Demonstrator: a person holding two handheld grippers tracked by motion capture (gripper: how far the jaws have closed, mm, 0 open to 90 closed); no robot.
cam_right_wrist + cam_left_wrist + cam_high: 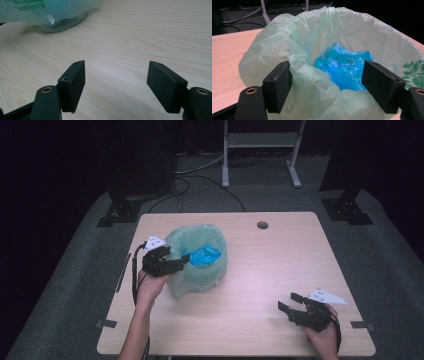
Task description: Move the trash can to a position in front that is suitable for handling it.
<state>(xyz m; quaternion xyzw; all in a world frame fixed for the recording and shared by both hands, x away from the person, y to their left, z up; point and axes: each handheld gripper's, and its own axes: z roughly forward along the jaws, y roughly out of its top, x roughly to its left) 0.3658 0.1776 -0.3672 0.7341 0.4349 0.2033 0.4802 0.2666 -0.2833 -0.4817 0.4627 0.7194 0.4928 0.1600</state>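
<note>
Meanwhile, the pale green translucent plastic bag (197, 262), lining a round bin, stands on the light wooden desk (270, 270) toward nine o'clock of its middle. Inside lies a crumpled bright blue plastic wad (205, 255). The left tongs (181, 261) sit at the bag's rim on its nine o'clock side, jaws apart with a fold of the green film between them; whether the pads press on it I cannot tell. The right tongs (290, 302) rest near the desk's five o'clock corner, well apart from the bag, jaws wide and holding nothing.
</note>
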